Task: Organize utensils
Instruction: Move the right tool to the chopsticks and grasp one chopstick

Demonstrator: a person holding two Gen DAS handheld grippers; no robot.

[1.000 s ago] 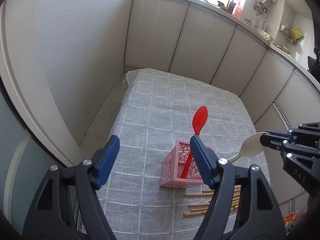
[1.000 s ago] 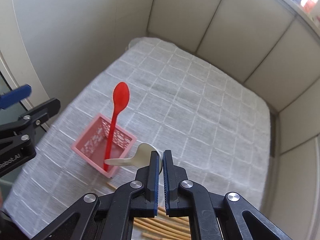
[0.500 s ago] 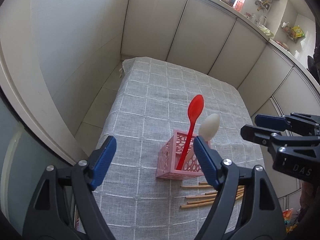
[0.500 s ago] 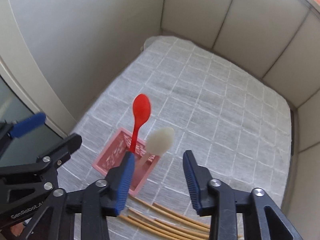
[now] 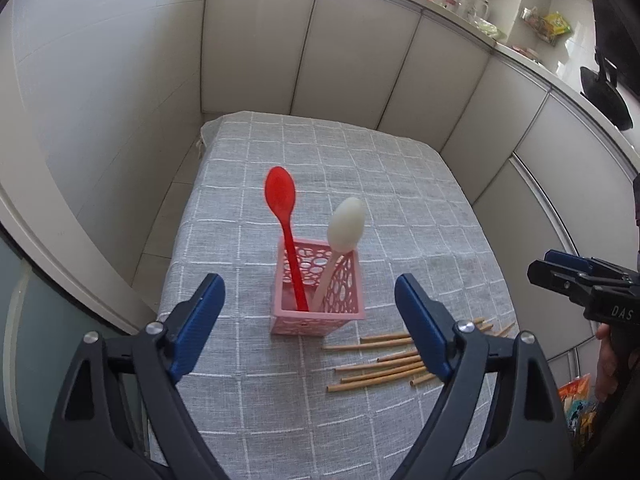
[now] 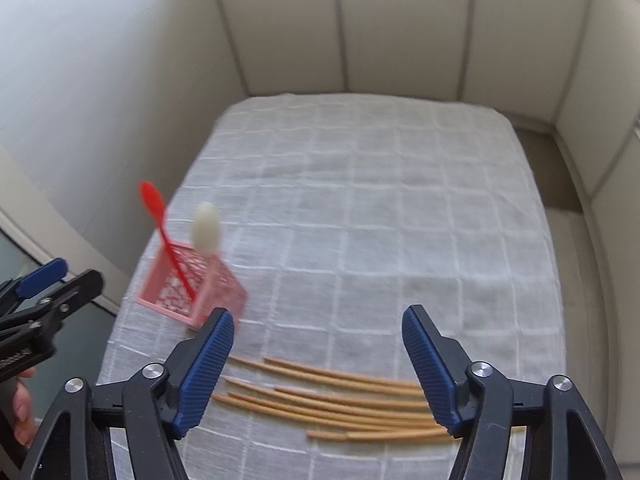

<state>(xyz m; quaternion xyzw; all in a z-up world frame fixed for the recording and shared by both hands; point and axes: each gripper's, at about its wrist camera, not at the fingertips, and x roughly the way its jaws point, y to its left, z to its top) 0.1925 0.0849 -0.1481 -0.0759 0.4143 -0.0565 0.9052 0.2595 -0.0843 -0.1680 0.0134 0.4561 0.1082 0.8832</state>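
Observation:
A pink perforated holder [image 5: 320, 300] [image 6: 192, 294] stands on the grey checked cloth [image 5: 360, 184]. A red spoon [image 5: 282, 208] [image 6: 154, 208] and a white spoon [image 5: 346, 226] [image 6: 205, 226] stand in it, bowls up. Several wooden chopsticks [image 5: 380, 364] [image 6: 340, 404] lie loose on the cloth to the right of the holder. My left gripper [image 5: 308, 300] is open and empty, above and in front of the holder. My right gripper [image 6: 316, 328] is open and empty above the chopsticks; it also shows at the right edge of the left wrist view [image 5: 560, 268].
Beige cabinet fronts [image 5: 360, 64] wall in the table's far and right sides. A counter with bottles and jars [image 5: 472, 4] runs above them. The cloth's left edge [image 5: 176, 264] drops to the floor.
My right gripper opened and let the white spoon go into the holder, then drew back to the right over the chopsticks. The left gripper stayed open and pulled back a little.

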